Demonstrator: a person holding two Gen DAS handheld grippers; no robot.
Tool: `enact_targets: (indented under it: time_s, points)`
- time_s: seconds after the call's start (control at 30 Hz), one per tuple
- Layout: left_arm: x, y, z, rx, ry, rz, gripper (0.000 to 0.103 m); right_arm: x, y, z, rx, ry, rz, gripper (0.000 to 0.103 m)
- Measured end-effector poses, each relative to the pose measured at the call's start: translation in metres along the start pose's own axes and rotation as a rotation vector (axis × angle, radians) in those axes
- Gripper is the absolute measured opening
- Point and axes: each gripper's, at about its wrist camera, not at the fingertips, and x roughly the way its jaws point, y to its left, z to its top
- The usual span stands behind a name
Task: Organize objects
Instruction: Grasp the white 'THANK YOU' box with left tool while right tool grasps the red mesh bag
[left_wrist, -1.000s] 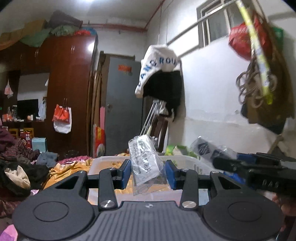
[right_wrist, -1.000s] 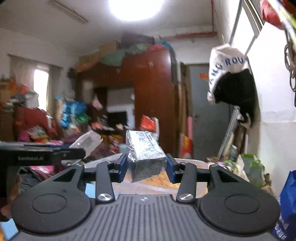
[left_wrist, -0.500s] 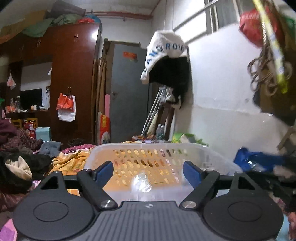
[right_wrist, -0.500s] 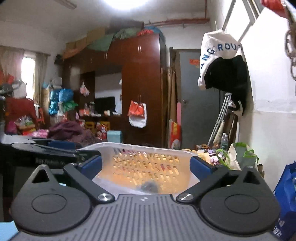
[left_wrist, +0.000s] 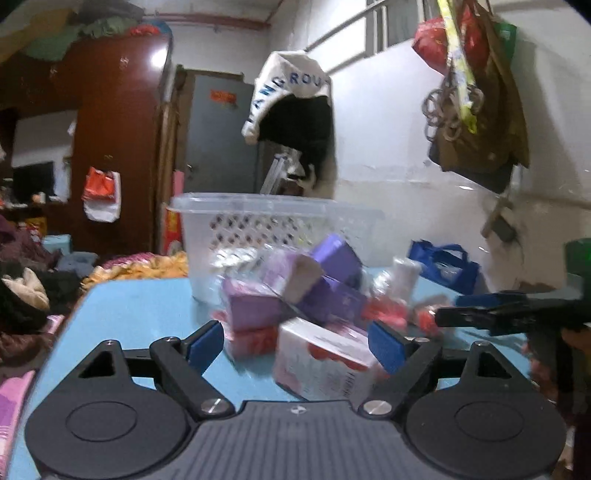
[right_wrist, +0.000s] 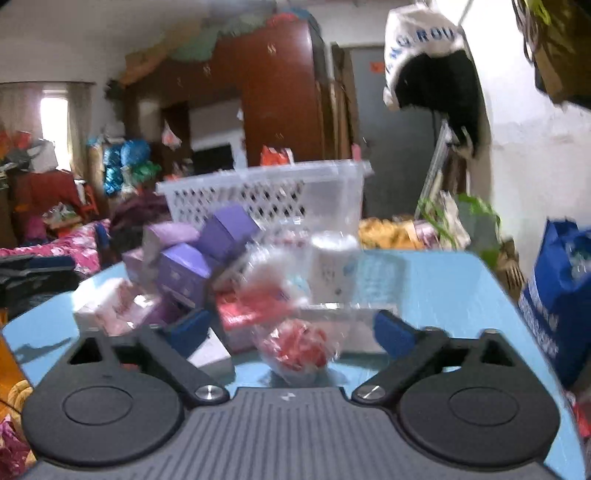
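Note:
A pile of small packages lies on the blue table (left_wrist: 140, 310) in front of a white perforated basket (left_wrist: 266, 221): purple boxes (left_wrist: 332, 258), a white and pink box (left_wrist: 317, 354) and red packets. My left gripper (left_wrist: 295, 341) is open and empty, its jaws on either side of the white and pink box. My right gripper (right_wrist: 291, 328) is open and empty above a clear bag of red pieces (right_wrist: 299, 343). The basket (right_wrist: 266, 195) and purple boxes (right_wrist: 184, 273) also show in the right wrist view. The right gripper's fingers (left_wrist: 480, 314) show at the right of the left wrist view.
A blue shopping bag (right_wrist: 554, 295) stands off the table's right edge. Heaped clothes (left_wrist: 22, 295) lie to the left. A dark wooden wardrobe (left_wrist: 110, 147) and a grey door (left_wrist: 218, 133) stand behind. Bags (left_wrist: 476, 103) hang on the right wall.
Both grippers opened and let their packets go over the basket. They have since drawn back and down to the pile on the table.

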Motion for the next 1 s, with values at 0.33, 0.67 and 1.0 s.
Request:
enact_targets:
  time_s: [0.33, 0.67, 1.0]
  points:
    - [0.03, -0.019, -0.016, 0.041, 0.087, -0.003, 0.088, 0.004, -0.001, -0.014, -0.011, 0.064, 0.04, 0.048]
    - [0.033, -0.026, -0.023, 0.066, 0.078, 0.027, 0.082, -0.002, 0.003, -0.016, -0.039, 0.009, 0.053, 0.047]
    - [0.026, -0.036, -0.03, 0.143, 0.038, 0.055, 0.066, -0.005, 0.002, -0.017, -0.036, -0.017, 0.066, 0.047]
